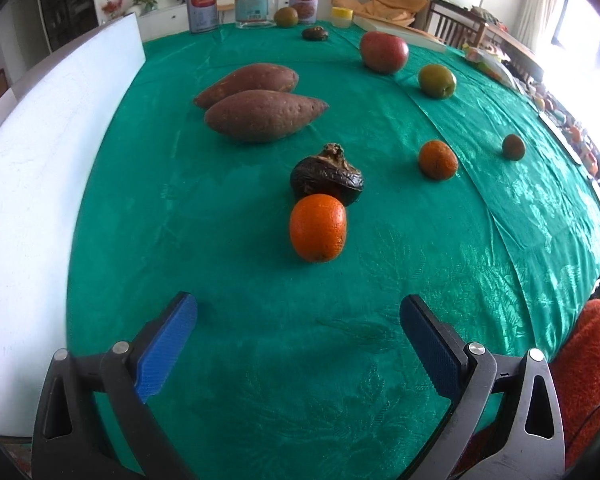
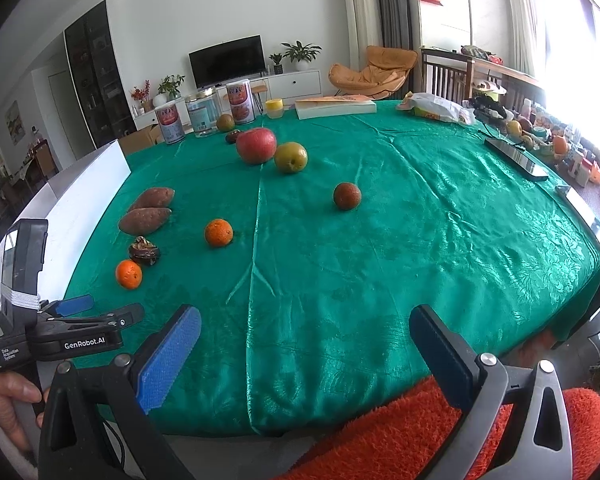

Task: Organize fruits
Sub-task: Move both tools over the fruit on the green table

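Left hand-held gripper (image 1: 298,314): jaws spread wide, nothing between the blue pads, poised over the near edge of the green-clothed tabletop (image 1: 380,280). Straight ahead, a short way beyond its fingertips and apart from them, lies an orange (image 1: 318,227), touching a dark shrivelled fruit (image 1: 327,178) just behind it. Farther off to the left lie two sweet potatoes (image 1: 260,114) side by side; to the right, a second orange (image 1: 438,159).

Right hand-held gripper (image 2: 305,322): likewise fully open and empty, over the near tabletop edge, with bare cloth ahead. Nearest fruit is a brownish round one (image 2: 347,196), well apart, with a red apple (image 2: 256,145) and green pear-like fruit (image 2: 291,157) farther still.

Only the right wrist view shows the left hand-held gripper from outside, a hand (image 2: 8,400) on its handle, and a phone (image 2: 516,159) at the far right.
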`<state>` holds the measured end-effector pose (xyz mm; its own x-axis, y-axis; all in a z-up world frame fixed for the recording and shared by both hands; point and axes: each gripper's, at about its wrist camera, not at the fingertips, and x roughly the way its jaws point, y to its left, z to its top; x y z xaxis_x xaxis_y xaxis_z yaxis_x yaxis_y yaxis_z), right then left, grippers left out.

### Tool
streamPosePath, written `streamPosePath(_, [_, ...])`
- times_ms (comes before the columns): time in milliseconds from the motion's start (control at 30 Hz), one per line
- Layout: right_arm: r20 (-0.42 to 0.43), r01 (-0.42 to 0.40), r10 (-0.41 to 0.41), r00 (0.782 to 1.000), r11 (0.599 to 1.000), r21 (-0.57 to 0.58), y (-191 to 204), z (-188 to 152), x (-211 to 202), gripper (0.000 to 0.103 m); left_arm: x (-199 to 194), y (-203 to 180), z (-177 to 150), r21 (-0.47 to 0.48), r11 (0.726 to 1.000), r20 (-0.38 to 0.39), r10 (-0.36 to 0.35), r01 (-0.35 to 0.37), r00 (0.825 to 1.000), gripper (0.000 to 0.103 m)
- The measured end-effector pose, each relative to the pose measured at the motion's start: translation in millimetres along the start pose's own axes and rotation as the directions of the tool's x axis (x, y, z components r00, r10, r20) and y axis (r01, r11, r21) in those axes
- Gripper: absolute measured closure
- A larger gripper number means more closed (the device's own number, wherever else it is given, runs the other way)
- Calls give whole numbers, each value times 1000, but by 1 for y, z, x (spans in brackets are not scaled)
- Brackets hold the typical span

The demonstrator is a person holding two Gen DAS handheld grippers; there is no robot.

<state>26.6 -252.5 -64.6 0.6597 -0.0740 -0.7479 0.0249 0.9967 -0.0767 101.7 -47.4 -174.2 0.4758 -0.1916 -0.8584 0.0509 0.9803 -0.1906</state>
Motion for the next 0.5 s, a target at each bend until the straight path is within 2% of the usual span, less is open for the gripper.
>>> streamPosePath(133, [-20, 4, -4, 1000, 1000, -6, 3, 0, 2, 0, 3, -1, -3, 36, 999, 14, 41, -41, 999, 0])
streamPosePath(233, [-53, -3, 2, 999, 1000, -5, 3, 1, 5, 0, 4, 1, -2, 38, 999, 24, 37, -38, 999, 0])
streamPosePath(367, [-37, -20, 20, 999, 1000, 8, -1, 1, 9, 0, 4, 2, -2, 36, 999, 33, 39, -40, 999, 0])
streamPosePath(500, [-58, -50, 51, 997, 998, 32, -6, 1, 10, 0, 4, 2, -1, 32, 999, 41, 42, -43, 998, 0])
